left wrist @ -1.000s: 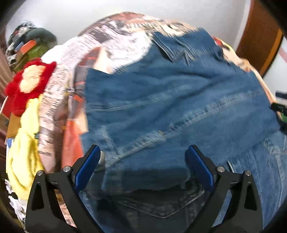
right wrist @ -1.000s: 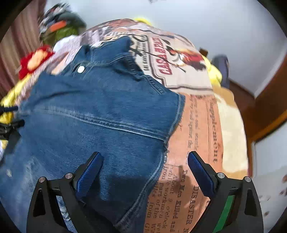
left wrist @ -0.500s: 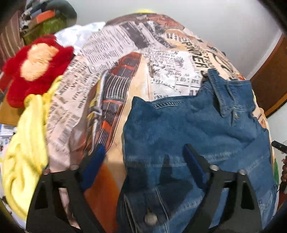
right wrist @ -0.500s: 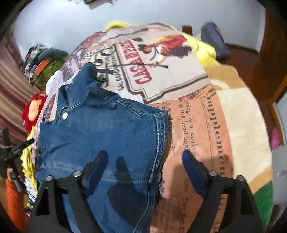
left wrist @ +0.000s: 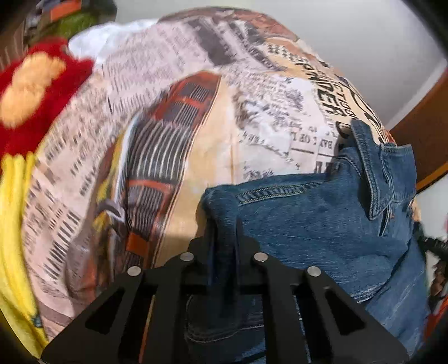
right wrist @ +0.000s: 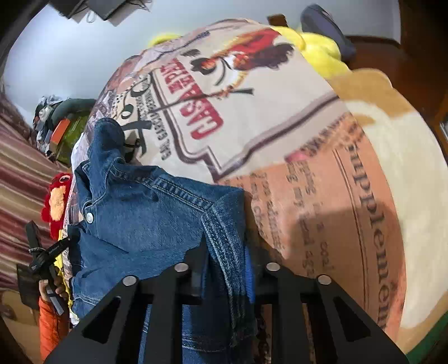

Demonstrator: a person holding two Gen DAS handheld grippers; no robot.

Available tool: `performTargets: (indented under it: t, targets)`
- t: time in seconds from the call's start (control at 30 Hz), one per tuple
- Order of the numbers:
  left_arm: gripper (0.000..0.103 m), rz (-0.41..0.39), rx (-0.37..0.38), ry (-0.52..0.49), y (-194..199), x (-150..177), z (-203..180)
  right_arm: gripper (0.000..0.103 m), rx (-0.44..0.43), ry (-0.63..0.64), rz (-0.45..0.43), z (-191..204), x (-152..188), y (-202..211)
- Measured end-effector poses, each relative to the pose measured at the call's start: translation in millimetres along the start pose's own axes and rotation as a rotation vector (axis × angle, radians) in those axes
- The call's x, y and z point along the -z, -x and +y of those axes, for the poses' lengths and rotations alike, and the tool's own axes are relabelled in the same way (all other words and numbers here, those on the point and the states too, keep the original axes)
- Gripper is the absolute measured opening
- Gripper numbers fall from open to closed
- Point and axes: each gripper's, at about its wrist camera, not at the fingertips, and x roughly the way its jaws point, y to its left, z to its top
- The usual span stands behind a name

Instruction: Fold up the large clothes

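Note:
A blue denim jacket (left wrist: 322, 218) lies on a bed covered by a newspaper-print blanket (left wrist: 173, 134). My left gripper (left wrist: 224, 246) is shut on the jacket's left shoulder corner, the cloth bunched between its fingers. In the right wrist view the same jacket (right wrist: 145, 212) shows its collar and a metal button. My right gripper (right wrist: 226, 260) is shut on the jacket's right shoulder corner, with the seam running down between the fingers. The lower part of the jacket is hidden below both grippers.
A red and orange plush toy (left wrist: 30, 81) and a yellow cloth (left wrist: 14, 252) lie at the bed's left edge. Yellow cloth (right wrist: 319, 50) and a dark cushion (right wrist: 324, 25) sit at the far end. The blanket (right wrist: 322, 168) spreads to the right. A white wall stands behind.
Both grippers were open above the flat jacket; now each has shut on a shoulder corner. The views have pulled back toward the collar end of the jacket.

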Motion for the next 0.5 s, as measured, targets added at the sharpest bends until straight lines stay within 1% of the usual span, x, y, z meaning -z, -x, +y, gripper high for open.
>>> performTargets:
  t: [0.07, 0.13, 0.27, 0.37, 0.43, 0.5]
  targets:
    - [0.009, -0.029, -0.028, -0.027, 10.8, -2.1, -6.0, 0.014, 0.015, 0.033, -0.028, 8.9, -5.3, 4.8]
    - [0.008, -0.052, -0.039, -0.038, 22.1, -7.4, -7.2, 0.014, 0.039, 0.094, -0.068, 26.1, -14.6, 12.9]
    - [0.008, -0.114, -0.045, -0.064, 51.6, -17.5, -5.3, 0.013, 0.079, 0.213, -0.148, 63.8, -33.4, 29.5]
    - [0.008, -0.157, -0.049, -0.063, 69.8, -26.3, -1.2, 0.013, 0.093, 0.284, -0.203, 93.0, -50.3, 37.4]
    - [0.008, -0.179, -0.06, -0.059, 76.2, -33.8, 0.8, 0.013, 0.094, 0.302, -0.226, 106.4, -61.6, 38.7]
    - [0.008, -0.188, -0.091, -0.068, 75.6, -41.0, 3.4, 0.013, 0.095, 0.306, -0.239, 115.7, -72.6, 35.7]
